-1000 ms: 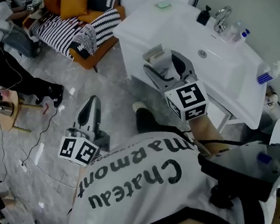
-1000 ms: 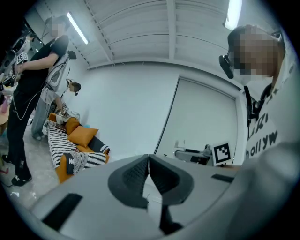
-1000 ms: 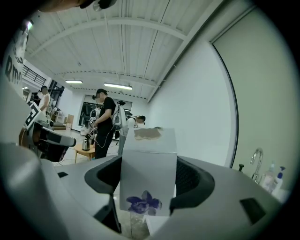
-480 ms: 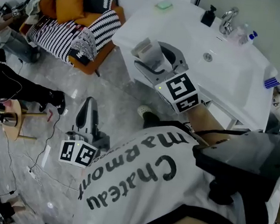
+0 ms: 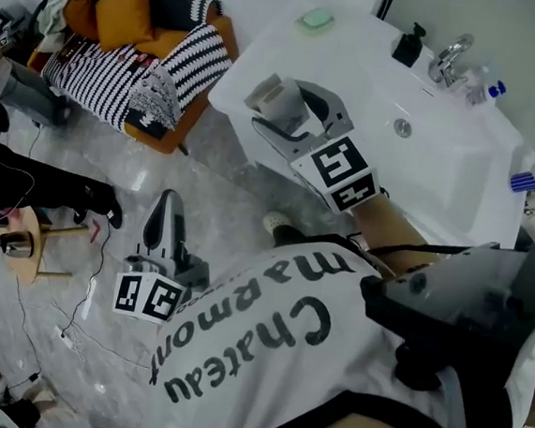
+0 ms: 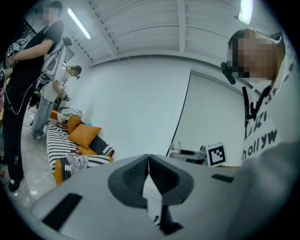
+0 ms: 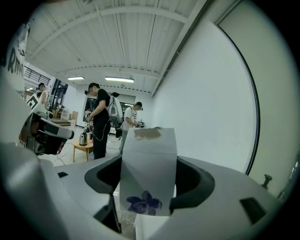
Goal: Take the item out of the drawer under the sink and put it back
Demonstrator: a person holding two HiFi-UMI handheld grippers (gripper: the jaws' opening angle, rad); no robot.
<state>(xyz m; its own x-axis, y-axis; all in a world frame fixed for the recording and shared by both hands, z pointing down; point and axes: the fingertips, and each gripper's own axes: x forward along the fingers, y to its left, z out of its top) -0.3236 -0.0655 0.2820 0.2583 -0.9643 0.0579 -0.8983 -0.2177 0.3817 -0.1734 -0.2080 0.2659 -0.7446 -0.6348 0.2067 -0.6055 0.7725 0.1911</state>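
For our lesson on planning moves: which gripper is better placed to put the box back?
Right. The right gripper is clamped on the white box, so it probably needs no handover. The left gripper is shut and empty, low over the floor.

light: bright, even, ceiling strips (image 6: pixel 78 23) | shadows: soft | edges: fisheye bend, dark vignette | focus: nearest parts blurred

**White and grey, with a splash of orange**

The box (image 7: pixel 149 159) is pale white, with a blue-violet flower print and a tan patch on top. The right hand-held gripper (image 7: pixel 150 180) and left hand-held gripper (image 6: pixel 149 178) are grey with black pads and black-and-white square markers. The sink (image 5: pixel 441 169) is white, the floor (image 5: pixel 96 333) marbled grey, the blanket (image 5: pixel 122 63) black-and-white striped, the cushion (image 5: pixel 118 6) orange, and the shirt (image 5: pixel 261 377) white with black lettering
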